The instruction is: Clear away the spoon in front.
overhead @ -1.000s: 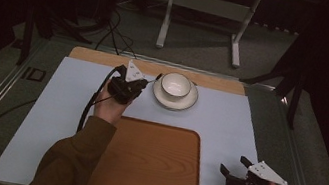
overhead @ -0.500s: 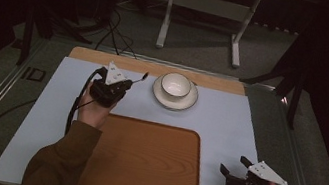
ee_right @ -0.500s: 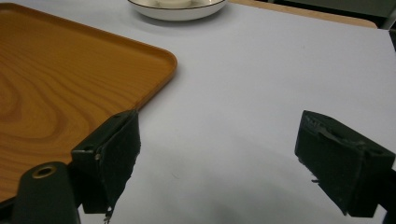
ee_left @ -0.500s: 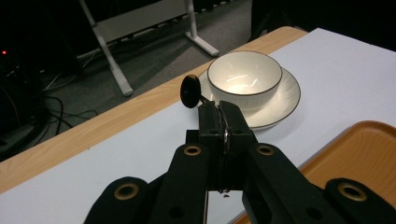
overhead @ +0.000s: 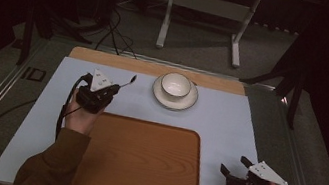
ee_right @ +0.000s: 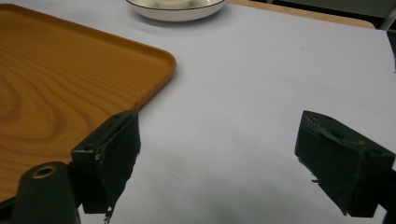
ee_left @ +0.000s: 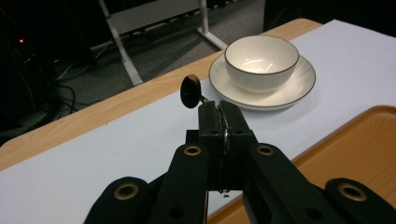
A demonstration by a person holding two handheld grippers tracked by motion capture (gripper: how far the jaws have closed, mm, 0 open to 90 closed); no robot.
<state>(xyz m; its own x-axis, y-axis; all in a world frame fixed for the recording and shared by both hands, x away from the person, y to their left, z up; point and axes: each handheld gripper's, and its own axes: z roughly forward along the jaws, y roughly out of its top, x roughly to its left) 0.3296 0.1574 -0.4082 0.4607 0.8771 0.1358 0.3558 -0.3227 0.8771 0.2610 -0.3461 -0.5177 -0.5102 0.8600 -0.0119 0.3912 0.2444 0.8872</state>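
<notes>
A: What were the left tongs [ee_left: 219, 122] doing?

B: They were clenched on a small dark spoon [ee_left: 191, 91]. In the left gripper view the thin handle ran between the two pressed jaws, and the round bowl of the spoon stuck out just past their tips, tilted upward.

A: And from above?

B: In the high view the left tongs [overhead: 111, 89] sat over the pale worktop [overhead: 228, 123], just beyond the far left corner of the wooden tray [overhead: 140, 162]. The spoon [overhead: 129, 81] pointed away from them, toward the cup [overhead: 176, 85].

A: Where was that cup?

B: It stood in its saucer [overhead: 190, 101], ahead of the left tongs and off to their right, apart from the spoon's tip. In the left gripper view the cup [ee_left: 261, 56] and saucer [ee_left: 299, 84] lay just past the spoon's bowl, not touching it.

A: And the right tongs?

B: The right tongs [overhead: 236, 168] were released, jaws spread wide with nothing between them. In the right gripper view [ee_right: 215, 154] they stood over bare worktop, with the tray's corner [ee_right: 154, 58] just to their left and the saucer's rim [ee_right: 177, 11] well ahead.
</notes>
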